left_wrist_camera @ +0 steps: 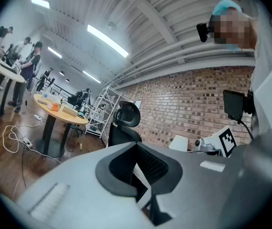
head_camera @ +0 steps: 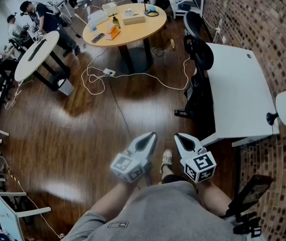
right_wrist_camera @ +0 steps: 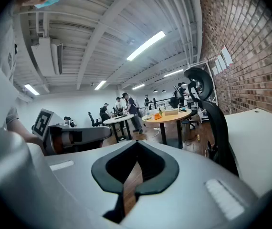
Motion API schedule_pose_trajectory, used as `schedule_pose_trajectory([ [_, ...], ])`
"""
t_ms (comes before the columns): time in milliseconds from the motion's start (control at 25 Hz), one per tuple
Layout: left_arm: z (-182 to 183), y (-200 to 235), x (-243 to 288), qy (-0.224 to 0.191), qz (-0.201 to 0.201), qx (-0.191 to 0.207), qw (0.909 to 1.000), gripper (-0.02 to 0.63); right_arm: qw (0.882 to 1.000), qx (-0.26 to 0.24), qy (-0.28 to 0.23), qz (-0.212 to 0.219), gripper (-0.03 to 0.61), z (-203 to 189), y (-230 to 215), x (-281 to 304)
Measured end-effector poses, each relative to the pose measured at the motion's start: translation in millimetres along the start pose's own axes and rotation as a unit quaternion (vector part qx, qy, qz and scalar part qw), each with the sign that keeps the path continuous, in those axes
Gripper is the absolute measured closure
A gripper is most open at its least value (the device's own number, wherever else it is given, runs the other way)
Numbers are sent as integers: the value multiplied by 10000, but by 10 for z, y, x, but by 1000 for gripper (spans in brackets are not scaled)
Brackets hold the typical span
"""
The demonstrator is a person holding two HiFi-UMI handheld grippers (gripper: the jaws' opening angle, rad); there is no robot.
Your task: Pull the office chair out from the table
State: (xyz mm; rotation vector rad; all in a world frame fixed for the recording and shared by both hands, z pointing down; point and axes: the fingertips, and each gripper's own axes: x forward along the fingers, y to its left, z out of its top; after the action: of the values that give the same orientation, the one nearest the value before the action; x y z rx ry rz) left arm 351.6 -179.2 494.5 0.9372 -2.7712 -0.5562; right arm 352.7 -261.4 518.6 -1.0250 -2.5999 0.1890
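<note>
We've got both claws clenched on nothing, left gripper [head_camera: 149, 138] and right gripper [head_camera: 180, 138] side by side. The black high-backed office chair [head_camera: 200, 53] sits well ahead, right of them, tucked against the white rectangular table [head_camera: 241, 94].

Black high-back office chair [head_camera: 199, 54] sat tucked against the left edge of the white rectangular surface [head_camera: 241, 94], toward its far end. That surface ran along the brown brick wall [head_camera: 278, 39] on the right. Round wooden surface [head_camera: 133, 32] stood farther back, left of the chair, with flat cardboard boxes [head_camera: 134, 19] on top. Thin white cable [head_camera: 133, 76] lay looped on the wooden plank floor [head_camera: 83, 134] between round surface and chair. Left hand-held gripper [head_camera: 149, 137] and right hand-held gripper [head_camera: 179, 138] were side by side in the foreground, left of the white surface's near end, well apart from the chair.
</note>
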Motion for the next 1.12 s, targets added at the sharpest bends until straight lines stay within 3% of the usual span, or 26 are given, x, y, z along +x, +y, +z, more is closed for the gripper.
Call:
schedule_pose_trajectory([
  [440, 544, 885, 1147, 39, 63, 137, 9999, 617, 9996, -165, -159, 145, 566, 694, -792, 1108],
  [800, 884, 1282, 1807, -6, -130, 199, 9997, 617, 9997, -192, -142, 3, 566, 987, -1207, 1590],
  [1040, 913, 1779, 2234, -197, -645, 195, 9975, 617, 9991, -244, -72, -351, 566, 1087, -1452, 1971],
  [1120, 919, 1890, 2414, 51, -891, 168, 9959, 617, 9979, -198, -90, -605, 566, 1142, -1567, 2103],
])
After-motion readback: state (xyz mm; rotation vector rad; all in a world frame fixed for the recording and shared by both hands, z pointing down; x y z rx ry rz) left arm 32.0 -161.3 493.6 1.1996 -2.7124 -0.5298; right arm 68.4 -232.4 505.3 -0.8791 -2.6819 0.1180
